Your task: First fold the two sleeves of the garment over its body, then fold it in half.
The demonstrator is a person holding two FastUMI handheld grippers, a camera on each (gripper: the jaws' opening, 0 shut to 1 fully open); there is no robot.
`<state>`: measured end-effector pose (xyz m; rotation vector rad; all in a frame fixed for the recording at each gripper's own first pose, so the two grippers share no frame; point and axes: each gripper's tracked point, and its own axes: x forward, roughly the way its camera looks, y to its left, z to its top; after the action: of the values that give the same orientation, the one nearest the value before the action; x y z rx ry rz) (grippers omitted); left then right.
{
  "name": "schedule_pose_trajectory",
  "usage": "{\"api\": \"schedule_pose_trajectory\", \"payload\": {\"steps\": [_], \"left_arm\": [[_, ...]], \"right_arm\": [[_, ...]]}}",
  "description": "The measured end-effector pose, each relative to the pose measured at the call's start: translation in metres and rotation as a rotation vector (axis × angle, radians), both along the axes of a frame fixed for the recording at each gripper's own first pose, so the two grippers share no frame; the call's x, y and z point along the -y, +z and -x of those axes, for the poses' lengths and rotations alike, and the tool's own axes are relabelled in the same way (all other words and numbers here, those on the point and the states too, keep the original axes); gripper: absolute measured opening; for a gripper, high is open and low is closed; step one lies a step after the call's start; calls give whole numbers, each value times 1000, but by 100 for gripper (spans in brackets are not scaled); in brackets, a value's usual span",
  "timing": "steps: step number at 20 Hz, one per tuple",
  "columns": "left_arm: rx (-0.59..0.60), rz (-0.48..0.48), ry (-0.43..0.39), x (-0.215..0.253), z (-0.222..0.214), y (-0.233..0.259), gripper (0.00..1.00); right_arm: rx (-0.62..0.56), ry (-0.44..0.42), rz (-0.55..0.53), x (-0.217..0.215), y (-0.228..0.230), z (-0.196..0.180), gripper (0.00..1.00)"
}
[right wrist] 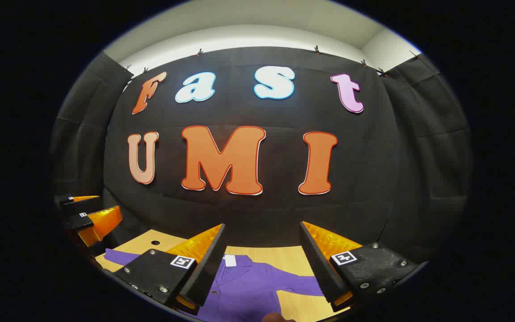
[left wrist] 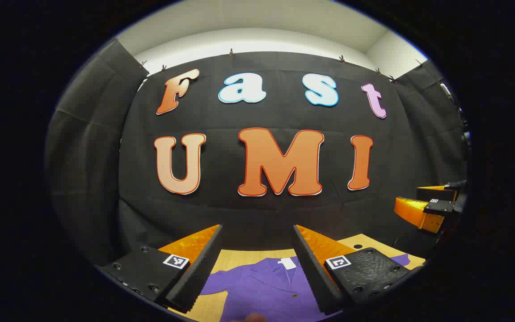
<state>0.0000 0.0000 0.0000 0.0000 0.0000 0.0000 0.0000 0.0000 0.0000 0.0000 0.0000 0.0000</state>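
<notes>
Purple garment [left wrist: 266, 290] lies flat on the wooden desk [left wrist: 239, 257], collar toward the far edge, white neck label [left wrist: 288, 263] showing. One sleeve [right wrist: 300, 284] stretches toward the desk's right edge, the other [right wrist: 116, 257] toward the left edge.

Left gripper [left wrist: 257, 264] held above the desk, jaws wide apart, nothing between them; garment seen through the gap. Right gripper [right wrist: 262, 264] likewise raised, jaws spread, holding nothing. Each gripper appears at the margin of the other's view.

Small dark hole [right wrist: 155, 242] in desk near far left corner. No containers present.
</notes>
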Motion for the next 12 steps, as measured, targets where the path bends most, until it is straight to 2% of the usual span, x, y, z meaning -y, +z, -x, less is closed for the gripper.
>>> {"api": "schedule_pose_trajectory", "payload": {"steps": [12], "left_arm": [[4,8,-14,13,0,-3,95]], "right_arm": [[-34,-33,-4,17,-11,0,95]]}}
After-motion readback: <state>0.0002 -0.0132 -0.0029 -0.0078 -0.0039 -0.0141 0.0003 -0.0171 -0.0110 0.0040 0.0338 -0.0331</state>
